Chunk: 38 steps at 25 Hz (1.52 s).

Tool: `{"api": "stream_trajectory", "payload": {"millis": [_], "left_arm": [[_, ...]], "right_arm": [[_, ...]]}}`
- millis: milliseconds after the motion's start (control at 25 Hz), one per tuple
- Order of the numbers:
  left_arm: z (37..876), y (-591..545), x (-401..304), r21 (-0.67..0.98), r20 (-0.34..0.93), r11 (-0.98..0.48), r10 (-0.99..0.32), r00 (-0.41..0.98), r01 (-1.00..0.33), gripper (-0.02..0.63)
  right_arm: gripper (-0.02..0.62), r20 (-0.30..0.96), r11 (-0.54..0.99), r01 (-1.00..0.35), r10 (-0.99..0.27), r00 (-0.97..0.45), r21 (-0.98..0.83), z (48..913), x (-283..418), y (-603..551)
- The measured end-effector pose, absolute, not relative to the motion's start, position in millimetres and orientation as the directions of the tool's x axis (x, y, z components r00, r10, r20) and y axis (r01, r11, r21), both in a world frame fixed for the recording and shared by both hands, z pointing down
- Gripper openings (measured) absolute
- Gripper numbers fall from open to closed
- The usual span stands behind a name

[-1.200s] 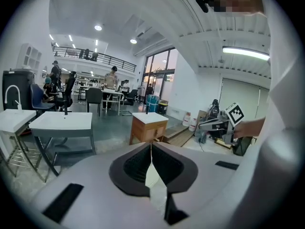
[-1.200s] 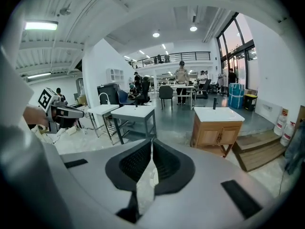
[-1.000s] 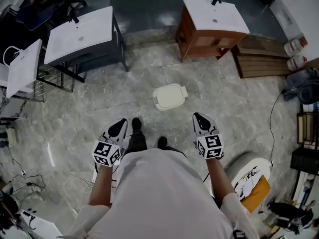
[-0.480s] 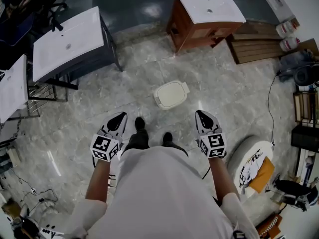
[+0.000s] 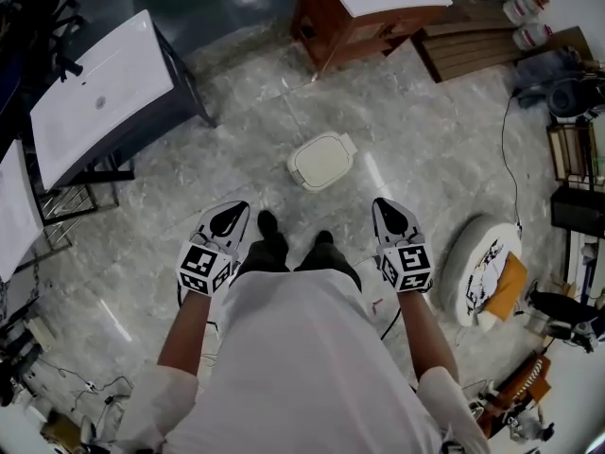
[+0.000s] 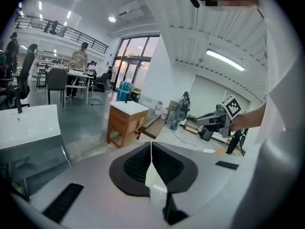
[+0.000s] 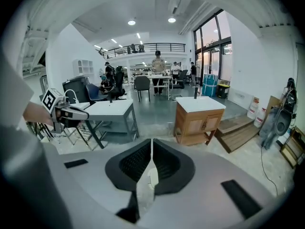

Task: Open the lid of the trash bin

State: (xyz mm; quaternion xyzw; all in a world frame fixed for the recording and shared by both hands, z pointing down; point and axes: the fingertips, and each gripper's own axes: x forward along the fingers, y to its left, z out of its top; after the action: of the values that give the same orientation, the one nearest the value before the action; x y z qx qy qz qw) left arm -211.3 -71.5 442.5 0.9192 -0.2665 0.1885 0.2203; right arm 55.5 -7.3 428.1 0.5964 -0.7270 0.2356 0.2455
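A cream trash bin point(image 5: 322, 160) stands on the marble floor with its lid down, just ahead of the person's shoes point(image 5: 269, 225). My left gripper point(image 5: 233, 210) hangs to the left of and behind the bin, well apart from it. Its jaws are shut with nothing in them point(image 6: 151, 143). My right gripper point(image 5: 382, 205) is level with it on the other side, to the right of and behind the bin, also shut and empty point(image 7: 152, 141). In both gripper views the bin is almost wholly hidden behind the jaws.
A wooden cabinet with a white basin top point(image 5: 364, 3) stands beyond the bin. A grey stand with a white sink top point(image 5: 99, 93) is at the far left and wooden pallets point(image 5: 473, 41) at the far right. A round white object point(image 5: 482, 272), cables and shelves crowd the right side.
The view has swung, so the furniture has slid toward the top edge. Both grippers have edged forward either side of the legs and remain shut. The bin's lid stays down.
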Motion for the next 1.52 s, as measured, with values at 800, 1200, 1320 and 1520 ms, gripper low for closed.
{"api": "stream_trajectory", "payload": {"millis": [800, 1200, 1320, 1520], "left_arm": [[507.2, -94.1, -123.9, 0.401, 0.511, -0.81, -0.189, 0.839, -0.427, 0.021], [542.9, -98.8, -58.7, 0.407, 0.562, -0.788, -0.183, 0.807, -0.463, 0.021], [562.2, -97.8, -43.2, 0.404, 0.585, -0.782, -0.177, 0.791, -0.474, 0.021], [599.0, -91.0, -31.3, 0.397, 0.631, -0.768, -0.17, 0.757, -0.503, 0.021]], "right_arm": [[0.034, 0.724, 0.04, -0.996, -0.684, -0.087, -0.082, 473.2, 80.7, 12.0], [0.034, 0.754, 0.08, -0.985, -0.635, -0.167, -0.151, 506.1, 123.9, 0.1], [0.034, 0.766, 0.098, -0.98, -0.611, -0.198, -0.176, 524.9, 136.8, -3.9], [0.034, 0.782, 0.108, -0.967, -0.571, -0.249, -0.229, 559.3, 151.9, -7.3]]}}
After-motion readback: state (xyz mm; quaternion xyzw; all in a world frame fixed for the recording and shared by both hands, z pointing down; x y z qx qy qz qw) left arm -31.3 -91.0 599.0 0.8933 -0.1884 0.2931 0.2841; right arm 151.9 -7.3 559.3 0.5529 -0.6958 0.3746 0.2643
